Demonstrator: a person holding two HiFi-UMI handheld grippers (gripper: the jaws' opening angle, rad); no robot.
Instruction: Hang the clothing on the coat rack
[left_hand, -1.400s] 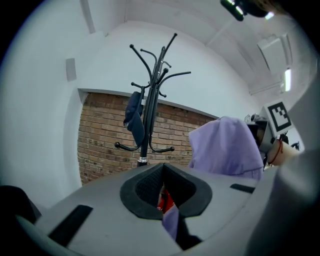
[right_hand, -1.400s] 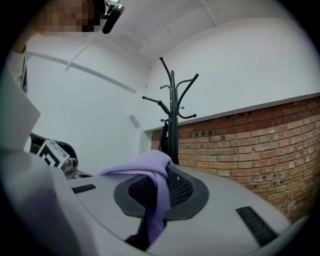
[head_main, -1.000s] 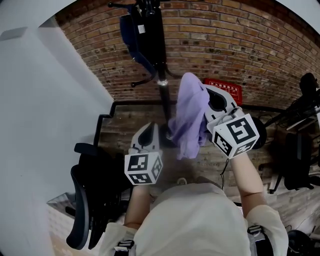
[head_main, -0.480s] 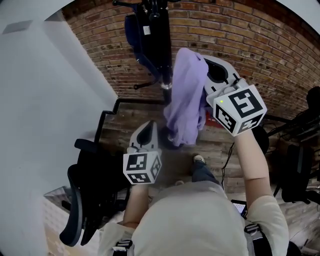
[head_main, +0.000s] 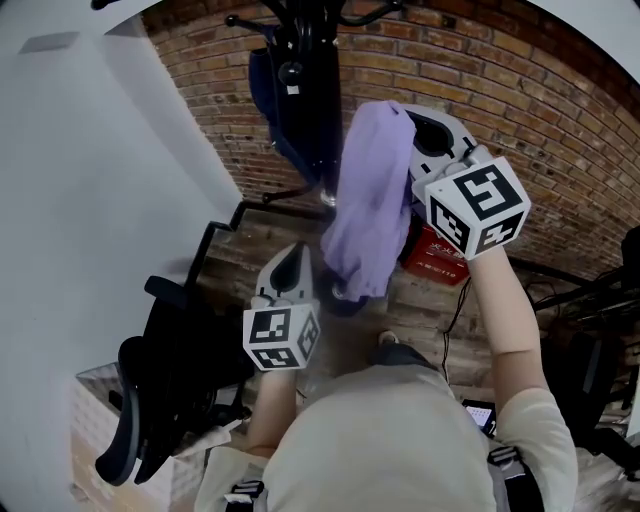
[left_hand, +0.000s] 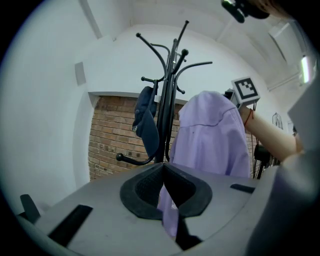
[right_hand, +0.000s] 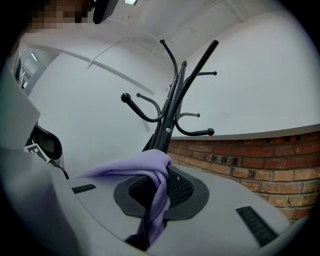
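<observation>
A purple garment (head_main: 368, 200) hangs from my right gripper (head_main: 408, 125), which is raised beside the black coat rack (head_main: 310, 90). In the right gripper view the jaws (right_hand: 157, 187) are shut on a fold of the purple garment (right_hand: 145, 165), and the rack's hooks (right_hand: 172, 110) rise straight ahead. My left gripper (head_main: 298, 255) is lower, at the garment's bottom left edge. In the left gripper view its jaws (left_hand: 163, 170) meet at the tips with a strip of purple fabric (left_hand: 169, 220) in the slit. The coat rack (left_hand: 170, 90) stands behind.
A dark blue garment (head_main: 262, 85) hangs on the rack's left side. A black office chair (head_main: 170, 400) stands at the lower left beside a white wall (head_main: 90, 200). A red box (head_main: 435, 250) lies on the floor by the brick wall (head_main: 520, 100).
My right gripper has risen with the purple garment and come closer to the rack's pole. The left gripper has shifted slightly forward. The rack's hooks have come into the top of the head view.
</observation>
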